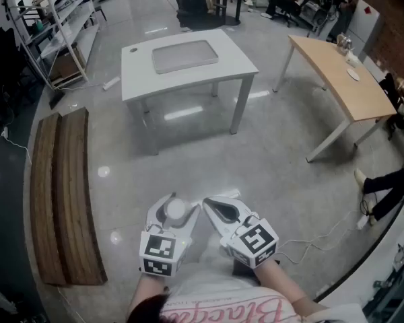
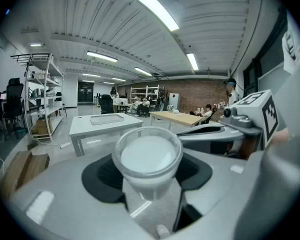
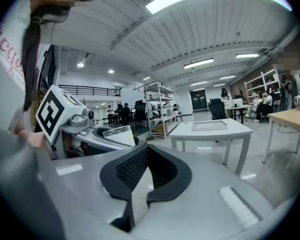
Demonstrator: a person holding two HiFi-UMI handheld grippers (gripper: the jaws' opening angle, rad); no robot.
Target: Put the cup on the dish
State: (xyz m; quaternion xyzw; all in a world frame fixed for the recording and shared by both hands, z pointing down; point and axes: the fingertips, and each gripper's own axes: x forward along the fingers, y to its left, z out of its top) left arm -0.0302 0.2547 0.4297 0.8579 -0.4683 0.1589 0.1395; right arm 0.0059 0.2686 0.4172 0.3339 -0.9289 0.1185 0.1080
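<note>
Cup [image 2: 147, 156], clear thin plastic, likely light, slick and crush-prone, is clamped at the sidewall just under the rim in left gripper [image 1: 176, 208], well apart from table [image 1: 141, 79]; right gripper [image 3: 145, 169] closed, empty.

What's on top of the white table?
A flat grey dish lies in the middle of the white table, and a small dark ring marks one corner. The tabletop under the dish is covered.
</note>
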